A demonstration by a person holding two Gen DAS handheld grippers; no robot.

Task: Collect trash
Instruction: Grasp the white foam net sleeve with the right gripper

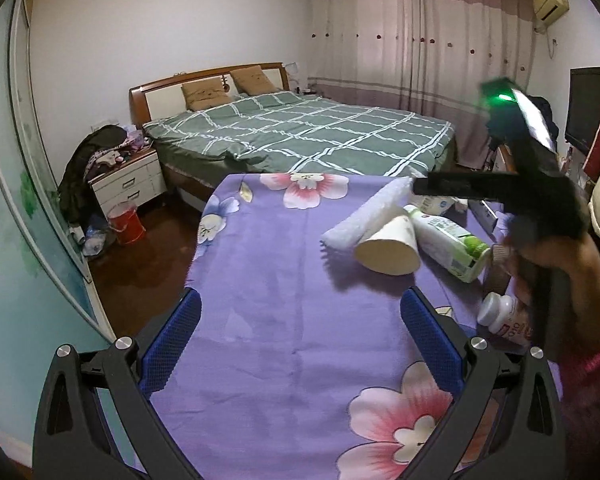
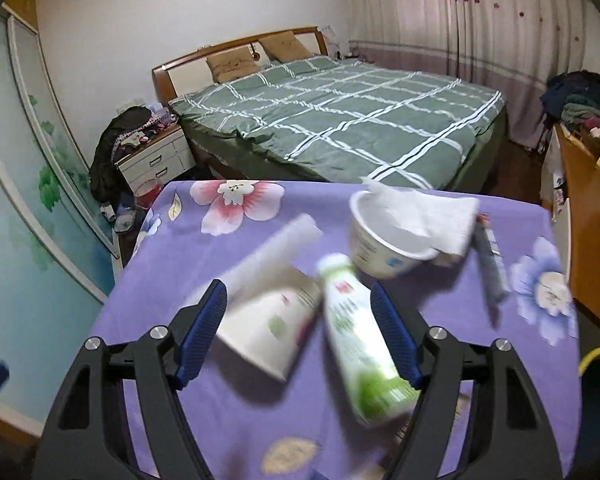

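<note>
Trash lies on a table under a purple floral cloth [image 1: 268, 264]. A white foam roll [image 1: 368, 216], a paper cup [image 1: 392, 248] on its side and a white-and-green bottle [image 1: 448, 244] lie together, with a small white bottle [image 1: 504, 316] nearer. My left gripper [image 1: 302, 300] is open over bare cloth, left of this pile. A hand holds the right gripper's black body [image 1: 540, 184] above the pile. In the blurred right wrist view, my right gripper [image 2: 298, 288] is open, with the paper cup [image 2: 268, 320] and the bottle [image 2: 360, 340] between its fingers. Beyond stand a white tub [image 2: 380, 256] with tissue [image 2: 432, 216] and a wrapper [image 2: 490, 268].
A bed with a green checked cover [image 1: 300, 132] stands beyond the table. A nightstand [image 1: 128, 184] and a red bucket [image 1: 126, 222] are at the left on the floor. A wooden desk [image 2: 588, 232] and a yellow-rimmed bin [image 2: 598, 364] are at the table's right.
</note>
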